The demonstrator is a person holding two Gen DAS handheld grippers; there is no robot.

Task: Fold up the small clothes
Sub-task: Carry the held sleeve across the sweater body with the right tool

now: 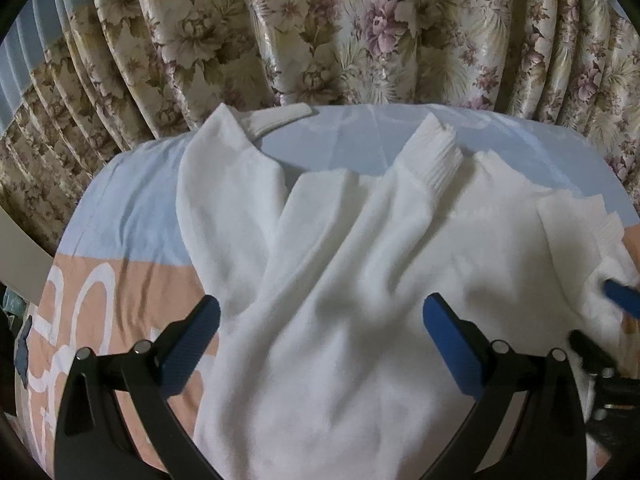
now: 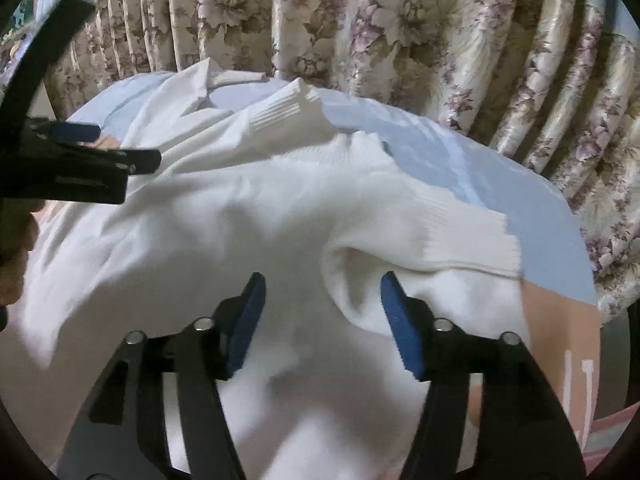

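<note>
**White sweater spread on bed, both grippers released above it**

Landmark: the white sweater (image 1: 360, 260), lying flat on the bed sheet (image 1: 132, 220) (blue and peach, white lettering).

- Left gripper (image 1: 320, 312): nearest, over the sweater's lower body. Jaws wide apart, nothing between the pads (image 1: 444, 332), only loose fabric below. Left finger overhangs the sweater's left edge, above the peach part of the sheet.
- Right gripper (image 2: 322, 292): over the sweater's right side, jaws parted, not clamping. A raised fold of fabric sits between the pads (image 2: 394, 312); contact can't be confirmed, frame is blurred.
- Just beyond the right gripper: ribbed hem (image 2: 460, 236) at the sweater's right edge.
- Further up the sweater: one sleeve folded across the body, ribbed cuff (image 1: 436, 156) pointing away.
- Far end: collar (image 1: 280, 116) at the sweater's far left corner.
- Behind the sweater and bed: floral curtain (image 1: 320, 32).
</note>
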